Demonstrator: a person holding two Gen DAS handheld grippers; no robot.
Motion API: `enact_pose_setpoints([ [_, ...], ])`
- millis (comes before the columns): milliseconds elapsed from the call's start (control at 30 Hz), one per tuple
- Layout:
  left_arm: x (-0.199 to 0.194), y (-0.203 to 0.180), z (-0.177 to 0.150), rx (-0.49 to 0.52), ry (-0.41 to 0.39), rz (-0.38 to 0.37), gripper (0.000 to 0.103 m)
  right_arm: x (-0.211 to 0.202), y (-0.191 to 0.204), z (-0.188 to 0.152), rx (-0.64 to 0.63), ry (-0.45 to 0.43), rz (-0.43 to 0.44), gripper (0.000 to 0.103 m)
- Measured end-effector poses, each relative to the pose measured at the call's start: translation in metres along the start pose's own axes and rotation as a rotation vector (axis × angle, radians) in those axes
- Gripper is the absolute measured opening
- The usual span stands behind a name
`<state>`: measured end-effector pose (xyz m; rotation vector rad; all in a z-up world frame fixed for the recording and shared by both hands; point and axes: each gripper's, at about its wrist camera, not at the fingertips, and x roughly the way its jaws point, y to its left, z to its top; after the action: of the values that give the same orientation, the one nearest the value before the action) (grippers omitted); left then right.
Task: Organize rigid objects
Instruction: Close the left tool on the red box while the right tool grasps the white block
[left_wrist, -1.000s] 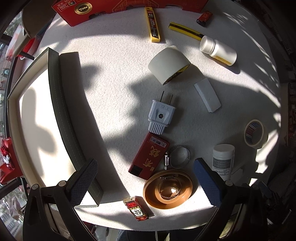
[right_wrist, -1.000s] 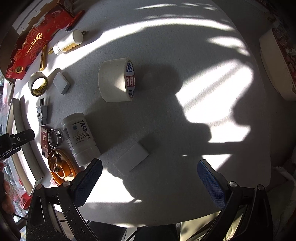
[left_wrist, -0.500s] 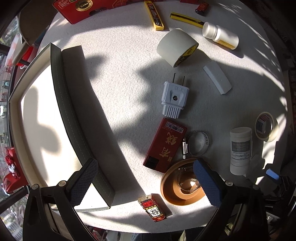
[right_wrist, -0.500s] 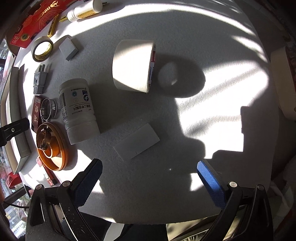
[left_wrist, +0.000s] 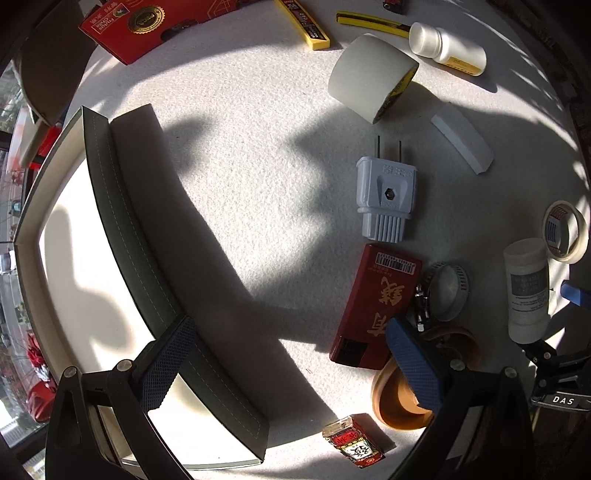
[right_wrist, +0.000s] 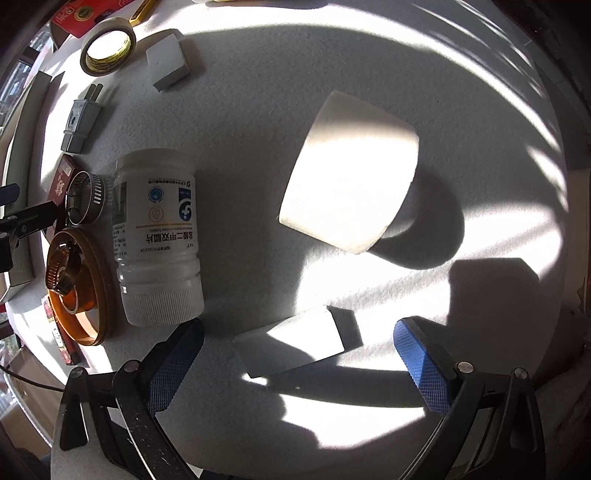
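While jaws gape, white block (right_wrist: 291, 345) lies between, uncrowded.

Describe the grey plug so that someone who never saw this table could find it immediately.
In the left wrist view, start at the long dark-edged box on the left of the white table, then go right across the bare middle. The grey plug lies flat just above the dark red box, below the wide tape roll. Only it has two metal prongs.
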<state>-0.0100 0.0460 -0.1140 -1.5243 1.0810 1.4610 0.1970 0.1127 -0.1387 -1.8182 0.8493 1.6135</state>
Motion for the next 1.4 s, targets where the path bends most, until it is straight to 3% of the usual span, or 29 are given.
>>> enact_pose_setpoints([
  [100, -0.003, -0.002, 0.008, 0.048, -0.007, 0.001, 0.103, -0.003, 0.005, 0.018, -0.003, 0.001, -0.002, 0.103],
  [200, 0.002, -0.01, 0.007, 0.103, -0.002, 0.014, 0.103, -0.004, 0.006, 0.012, -0.002, -0.001, -0.001, 0.103],
  [333, 0.012, -0.007, 0.01, 0.102, 0.01, 0.05, 0.103, -0.003, 0.006, 0.011, 0.001, -0.004, -0.001, 0.103],
  [533, 0.01, 0.004, 0.014, 0.112, -0.005, 0.035, 0.103, -0.003, 0.009, 0.008, 0.002, -0.018, -0.001, 0.103],
  [633, 0.007, -0.032, 0.015, 0.148, -0.037, 0.059, 0.103, -0.005, 0.008, 0.006, 0.002, -0.037, 0.0, 0.103],
  [800, 0.013, -0.034, 0.017, 0.172, -0.056, 0.019, 0.103, -0.01, 0.005, 0.008, 0.002, -0.049, 0.001, 0.103],
  [900, 0.023, -0.011, 0.016, 0.122, -0.049, -0.041, 0.103, -0.011, 0.003, 0.007, 0.002, -0.037, 0.002, 0.103],
  [1067, 0.022, -0.002, -0.001, 0.127, -0.119, -0.043, 0.103, -0.012, 0.001, 0.008, -0.001, -0.042, 0.002, 0.103],
  [1200, 0.031, -0.01, 0.004, 0.128, -0.079, -0.036, 0.103, -0.006, 0.006, 0.003, -0.006, -0.024, 0.0, 0.103],
  [1333, 0.031, -0.019, 0.014, 0.171, -0.052, -0.032, 0.099, -0.01, 0.013, 0.005, -0.036, -0.026, -0.004, 0.092],
  [1400, 0.029, -0.028, 0.017, 0.212, -0.053, -0.03, 0.09, -0.014, 0.018, 0.005, -0.061, -0.033, -0.007, 0.083],
])
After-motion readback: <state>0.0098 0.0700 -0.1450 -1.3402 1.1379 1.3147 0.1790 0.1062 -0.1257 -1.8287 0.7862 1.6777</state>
